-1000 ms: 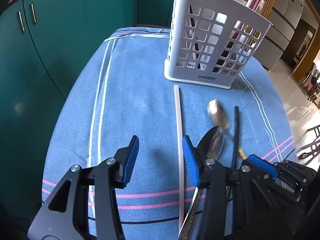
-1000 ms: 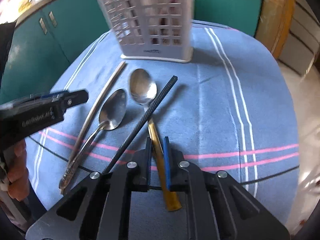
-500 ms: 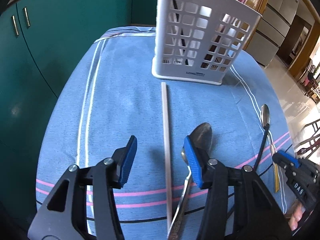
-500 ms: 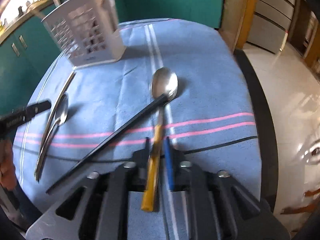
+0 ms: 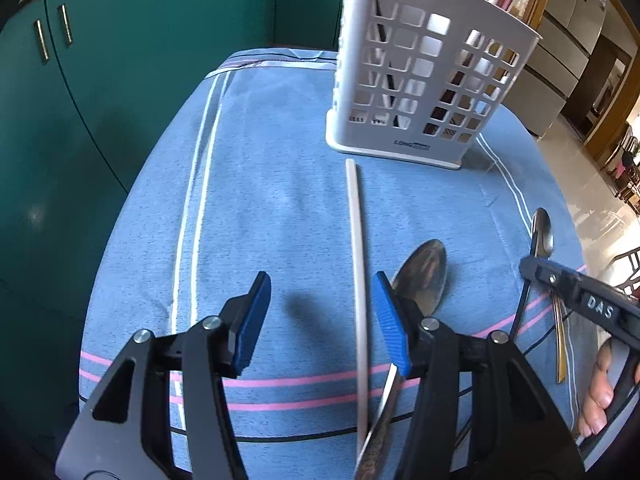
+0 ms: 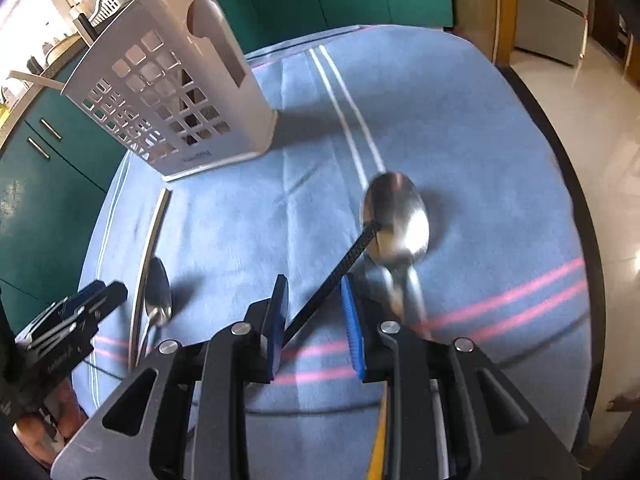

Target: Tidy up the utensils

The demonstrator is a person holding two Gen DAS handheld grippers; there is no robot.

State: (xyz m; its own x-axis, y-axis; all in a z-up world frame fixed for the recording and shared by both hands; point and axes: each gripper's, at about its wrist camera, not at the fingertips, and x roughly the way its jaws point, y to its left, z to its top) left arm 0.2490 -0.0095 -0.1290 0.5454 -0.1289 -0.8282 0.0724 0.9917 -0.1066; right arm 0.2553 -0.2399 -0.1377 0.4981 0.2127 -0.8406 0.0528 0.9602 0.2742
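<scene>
A table under a blue striped cloth (image 5: 280,200) is carrying a white slotted utensil basket (image 5: 424,92), which is standing toward the far edge. In front of the basket a pale chopstick (image 5: 356,248) and a steel spoon (image 5: 424,276) are lying side by side, while a gold-handled spoon (image 6: 396,220) and a black chopstick (image 6: 340,272) are lying crossed nearer the right edge. The left gripper (image 5: 320,316) is hovering wide apart around the pale chopstick; the right gripper (image 6: 314,320) is gaping over the black chopstick, holding nothing.
</scene>
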